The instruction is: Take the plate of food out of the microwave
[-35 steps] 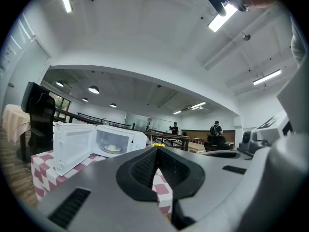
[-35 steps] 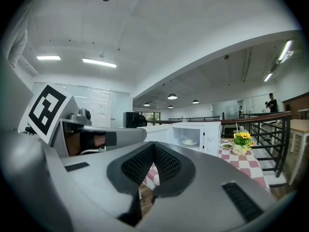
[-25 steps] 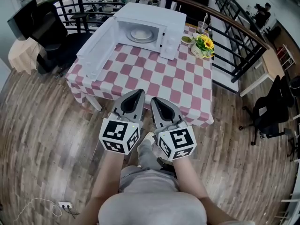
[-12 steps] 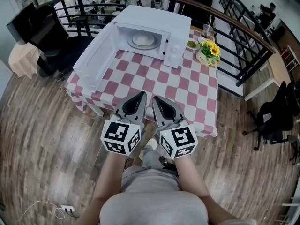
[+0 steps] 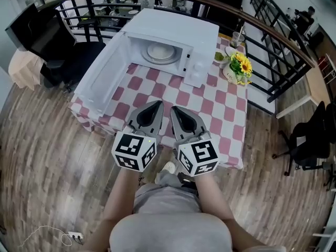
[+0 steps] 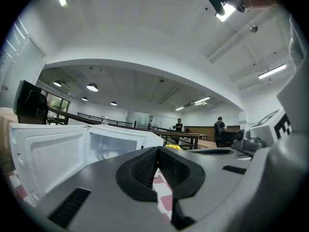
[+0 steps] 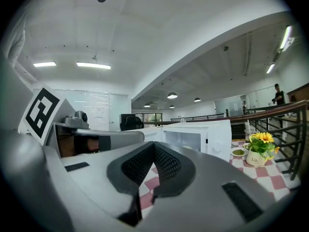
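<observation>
Wood floor lies below me. My left claw (image 5: 156,106) and right claw (image 5: 174,112) are both shut and empty, short of the microwave (image 5: 199,33). Inside it sits the plate of food (image 5: 160,52). I should open wide and go in level.

Head view overhead, steeply down; gripper views low, level, forward; all share microwave (image 5: 178,24), table (image 5: 210,103).

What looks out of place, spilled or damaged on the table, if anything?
Nothing stands out. The microwave stands on the checked tablecloth with its door swung open, and the plate sits flat inside. The flower pot is upright, with a small dish beside it. No spill shows.
</observation>
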The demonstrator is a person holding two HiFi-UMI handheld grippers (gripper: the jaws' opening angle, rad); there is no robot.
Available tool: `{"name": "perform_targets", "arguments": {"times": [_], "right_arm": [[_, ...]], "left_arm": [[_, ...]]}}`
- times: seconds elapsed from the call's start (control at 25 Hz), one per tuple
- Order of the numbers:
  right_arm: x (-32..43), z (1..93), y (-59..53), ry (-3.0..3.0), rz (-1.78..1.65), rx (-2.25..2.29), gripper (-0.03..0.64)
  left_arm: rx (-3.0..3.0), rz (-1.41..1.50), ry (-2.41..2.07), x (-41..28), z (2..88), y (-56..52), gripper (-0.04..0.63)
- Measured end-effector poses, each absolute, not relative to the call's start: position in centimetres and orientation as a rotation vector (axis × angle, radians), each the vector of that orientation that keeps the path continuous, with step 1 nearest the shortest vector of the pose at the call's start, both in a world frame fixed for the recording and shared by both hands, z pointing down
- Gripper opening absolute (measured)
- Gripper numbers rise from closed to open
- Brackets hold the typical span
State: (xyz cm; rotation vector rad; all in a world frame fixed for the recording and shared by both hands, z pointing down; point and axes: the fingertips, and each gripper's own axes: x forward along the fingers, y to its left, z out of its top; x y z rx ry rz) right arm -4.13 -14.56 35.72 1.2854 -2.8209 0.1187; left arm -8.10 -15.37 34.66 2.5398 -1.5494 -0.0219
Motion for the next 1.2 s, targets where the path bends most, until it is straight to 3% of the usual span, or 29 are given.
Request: {"name": "perform_targets", "arguments": {"times": [1.12,1.2], "right_arm": [[-4.7,37.0,-27.0,-2.845,0.221,1.275,0.026],[-4.4,37.0,-27.7,-2.848,0.244,1.299,0.026]], "left_arm": [[2.389,-0.069,-1.550,-10.3,35.9,-28.7,0.003],[2.380,-0.064,-1.525,-10.3,36.4,-29.6,0.073]]}}
